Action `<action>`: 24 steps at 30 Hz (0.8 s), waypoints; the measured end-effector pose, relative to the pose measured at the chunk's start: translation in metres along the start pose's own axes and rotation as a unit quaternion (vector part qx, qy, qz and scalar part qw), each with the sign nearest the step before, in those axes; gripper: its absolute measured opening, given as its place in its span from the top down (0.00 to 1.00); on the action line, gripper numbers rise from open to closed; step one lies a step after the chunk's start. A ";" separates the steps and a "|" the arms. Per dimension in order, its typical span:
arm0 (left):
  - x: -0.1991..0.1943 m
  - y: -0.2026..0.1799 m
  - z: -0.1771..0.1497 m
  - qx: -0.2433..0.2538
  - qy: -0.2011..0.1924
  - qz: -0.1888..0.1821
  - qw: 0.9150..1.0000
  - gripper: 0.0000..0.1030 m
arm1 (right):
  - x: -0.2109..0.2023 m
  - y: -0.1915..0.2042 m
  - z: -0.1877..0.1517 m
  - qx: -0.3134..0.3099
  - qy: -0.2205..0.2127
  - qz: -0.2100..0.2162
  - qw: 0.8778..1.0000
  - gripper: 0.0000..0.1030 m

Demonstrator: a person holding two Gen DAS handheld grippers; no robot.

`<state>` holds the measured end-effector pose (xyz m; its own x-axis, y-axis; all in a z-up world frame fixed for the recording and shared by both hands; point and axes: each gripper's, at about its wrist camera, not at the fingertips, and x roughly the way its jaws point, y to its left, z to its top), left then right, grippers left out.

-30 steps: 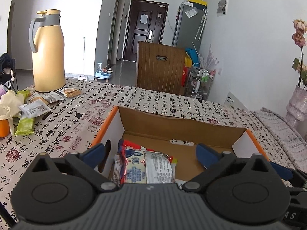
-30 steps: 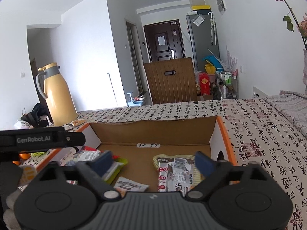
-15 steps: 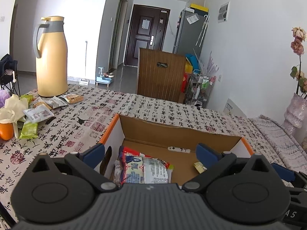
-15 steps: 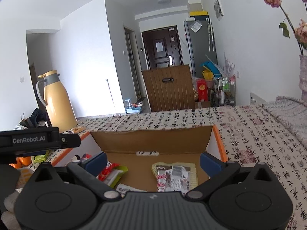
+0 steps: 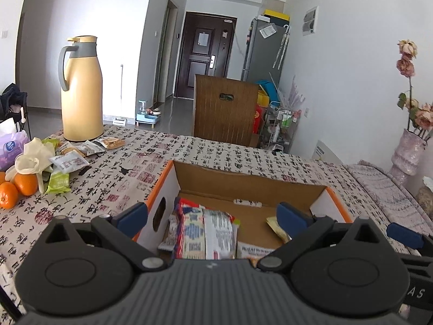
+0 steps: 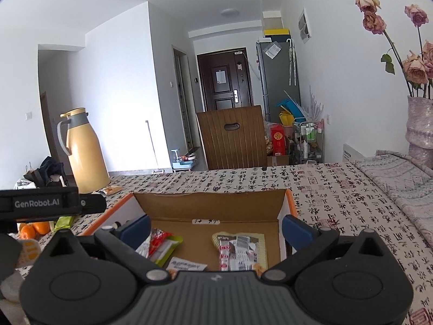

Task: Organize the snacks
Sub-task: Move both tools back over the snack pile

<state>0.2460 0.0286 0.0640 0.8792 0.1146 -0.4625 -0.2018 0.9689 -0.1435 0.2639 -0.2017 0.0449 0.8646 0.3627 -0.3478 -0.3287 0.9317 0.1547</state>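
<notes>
While hovering level above cardboard box (image 5: 251, 187), left gripper (image 5: 212, 215) and right gripper (image 6: 215, 228) spread wide, seemingly empty.

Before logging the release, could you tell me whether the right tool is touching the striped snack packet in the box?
Apart. In the right wrist view the right tool is open and empty, its fingers clear of the striped snack packet lying on the box floor.

"GenRobot.AI" on left gripper's black bar (image 6: 51, 203)
</notes>
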 end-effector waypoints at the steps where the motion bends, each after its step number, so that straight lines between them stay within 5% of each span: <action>1: -0.004 0.000 -0.003 0.001 0.000 -0.001 1.000 0.00 | -0.005 0.000 -0.002 0.000 0.001 0.000 1.000 0.00; 24: -0.046 0.027 -0.076 0.026 0.039 -0.022 0.999 0.00 | -0.068 -0.003 -0.063 -0.007 0.057 -0.027 0.998 0.00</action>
<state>0.1673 0.0324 0.0147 0.8497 0.0569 -0.5243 -0.1404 0.9827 -0.1208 0.1823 -0.2279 0.0095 0.8322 0.3112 -0.4589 -0.2887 0.9498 0.1206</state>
